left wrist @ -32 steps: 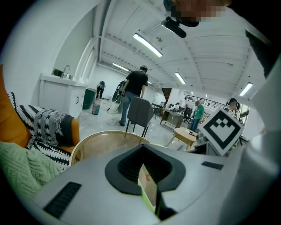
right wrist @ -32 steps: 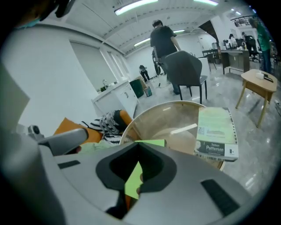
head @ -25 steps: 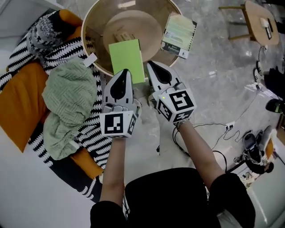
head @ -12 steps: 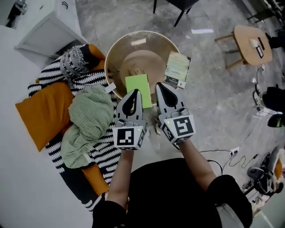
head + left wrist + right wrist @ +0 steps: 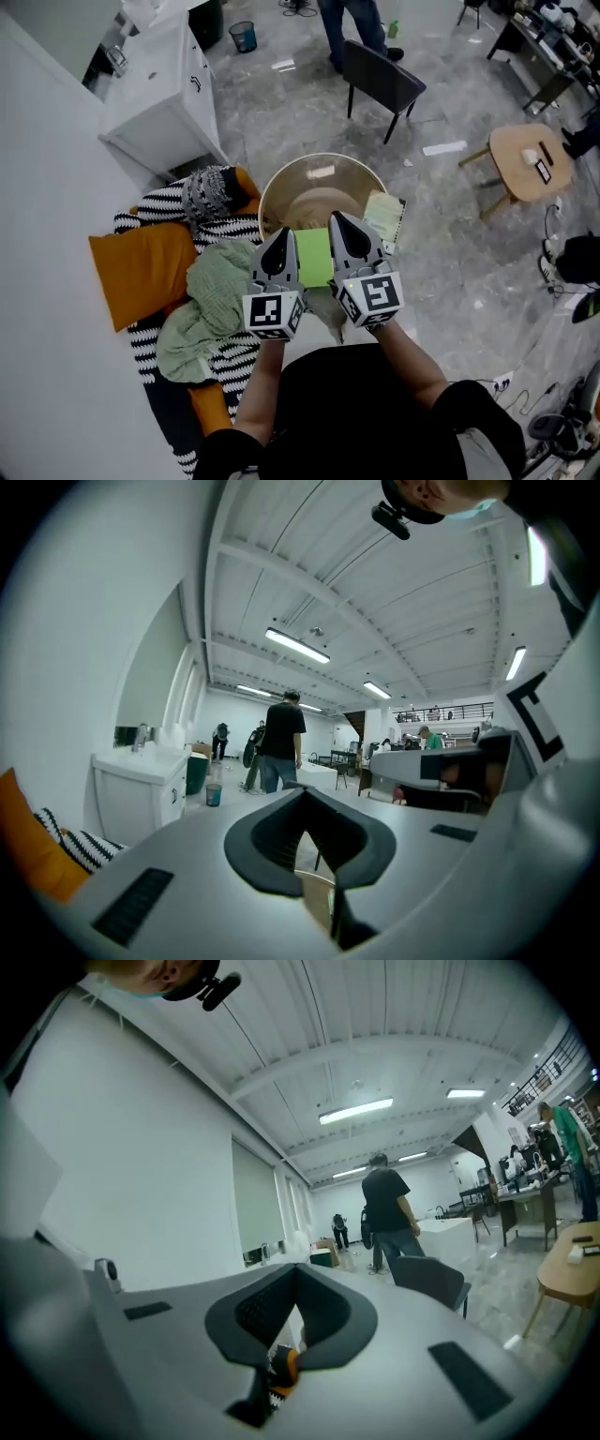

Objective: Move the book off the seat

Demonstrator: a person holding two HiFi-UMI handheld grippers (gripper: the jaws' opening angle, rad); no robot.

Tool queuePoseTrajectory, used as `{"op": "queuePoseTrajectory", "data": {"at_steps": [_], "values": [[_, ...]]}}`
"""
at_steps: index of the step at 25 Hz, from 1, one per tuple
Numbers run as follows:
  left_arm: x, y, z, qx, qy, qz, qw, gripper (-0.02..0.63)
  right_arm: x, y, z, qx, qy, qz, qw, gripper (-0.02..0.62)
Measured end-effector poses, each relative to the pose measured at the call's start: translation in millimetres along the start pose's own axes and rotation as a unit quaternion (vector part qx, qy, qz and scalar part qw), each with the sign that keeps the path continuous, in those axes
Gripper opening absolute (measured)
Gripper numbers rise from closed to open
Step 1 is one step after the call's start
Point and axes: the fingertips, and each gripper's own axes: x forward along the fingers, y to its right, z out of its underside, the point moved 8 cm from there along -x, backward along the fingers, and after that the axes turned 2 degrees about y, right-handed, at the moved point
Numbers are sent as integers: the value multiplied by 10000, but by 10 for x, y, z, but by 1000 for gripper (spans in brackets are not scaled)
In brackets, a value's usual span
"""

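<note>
Only the head view shows the green book (image 5: 314,259) — left gripper (image 5: 279,236), right gripper (image 5: 336,221): jaws together, seemingly empty.

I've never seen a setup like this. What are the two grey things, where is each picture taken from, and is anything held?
There is no robot: a person holds a two-jaw gripper in each hand, the left gripper and the right gripper. The head view comes from a camera on the person's head, looking down. Each gripper view comes from a camera riding on that gripper, looking along its jaws. Below stands a round wooden seat with a green book and a pale booklet at its rim. Both grippers' jaws are together; nothing is held.
</note>
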Motion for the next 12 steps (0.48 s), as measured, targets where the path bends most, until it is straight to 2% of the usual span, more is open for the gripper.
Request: {"op": "queuePoseTrajectory", "data": {"at_steps": [4,12], "values": [[-77,90,-366,110,222,-131,9996,9,-68,-97,-367,-61,254,-149,9995,14],[-252,409,-738,209,309,63,9993,9,-267,-116,-778,-65,281,-221,9993,14]]}}
